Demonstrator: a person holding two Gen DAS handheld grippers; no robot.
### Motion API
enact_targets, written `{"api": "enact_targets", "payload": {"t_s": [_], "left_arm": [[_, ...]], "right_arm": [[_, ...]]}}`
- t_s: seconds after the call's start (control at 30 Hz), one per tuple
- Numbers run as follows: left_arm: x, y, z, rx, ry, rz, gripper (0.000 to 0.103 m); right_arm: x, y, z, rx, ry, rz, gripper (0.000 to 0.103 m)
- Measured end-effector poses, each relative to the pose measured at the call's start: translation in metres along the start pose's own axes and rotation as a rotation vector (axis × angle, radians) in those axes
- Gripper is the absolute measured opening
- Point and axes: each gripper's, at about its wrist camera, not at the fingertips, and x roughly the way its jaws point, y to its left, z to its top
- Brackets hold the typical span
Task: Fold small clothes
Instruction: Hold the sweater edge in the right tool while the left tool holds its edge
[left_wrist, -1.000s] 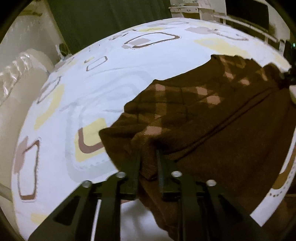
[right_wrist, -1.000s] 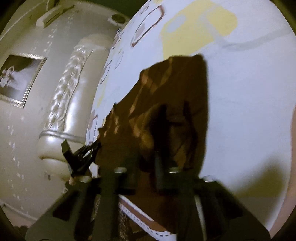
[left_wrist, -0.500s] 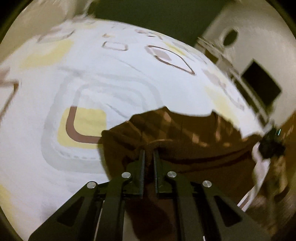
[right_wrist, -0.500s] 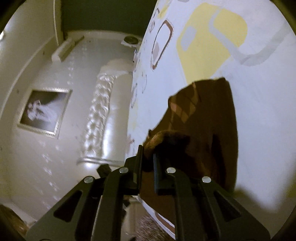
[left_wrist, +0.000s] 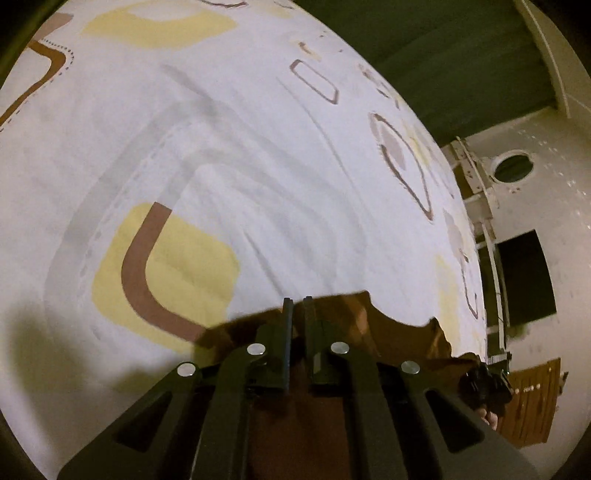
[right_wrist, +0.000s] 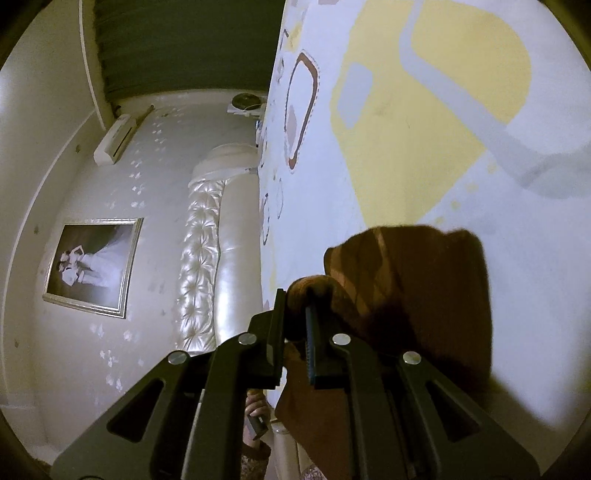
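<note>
A small dark brown knitted garment (left_wrist: 391, 332) with a pink diamond pattern hangs between my two grippers above a bed. My left gripper (left_wrist: 297, 308) is shut on one edge of it; the cloth shows just past the fingertips and drops below them. My right gripper (right_wrist: 295, 299) is shut on a bunched corner of the same garment (right_wrist: 413, 291), which hangs to the right of the fingers. The right gripper also shows in the left wrist view (left_wrist: 484, 384) at the lower right, at the garment's far end.
The bed sheet (left_wrist: 258, 166) is white with yellow, grey and brown rounded shapes. A white tufted headboard (right_wrist: 207, 258), a framed picture (right_wrist: 92, 266) and a wall air conditioner (right_wrist: 114, 144) show in the right wrist view. A dark screen (left_wrist: 524, 280) stands beyond the bed.
Both grippers have lifted the garment off the sheet and pulled it toward the near edge of the bed. Much less of it lies on the sheet now.
</note>
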Motion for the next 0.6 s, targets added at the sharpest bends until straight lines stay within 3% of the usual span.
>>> {"api": "enact_targets", "payload": {"t_s": [0.1, 0.37, 0.5, 0.6], "left_arm": [[0.005, 0.005, 0.004, -0.022, -0.007, 0.022, 0.000], [0.004, 0.007, 0.015, -0.015, -0.041, 0.038, 0.000], [0.000, 0.008, 0.010, -0.001, -0.021, -0.030, 0.000], [-0.012, 0.007, 0.000, 0.075, 0.001, -0.069, 0.002]], "right_arm": [[0.004, -0.003, 0.005, -0.001, -0.004, -0.006, 0.009], [0.008, -0.014, 0.012, -0.005, -0.024, 0.013, 0.009], [0.010, -0.024, 0.011, 0.013, -0.028, -0.016, 0.008], [0.010, -0.023, 0.009, -0.008, -0.016, -0.025, 0.009]]}}
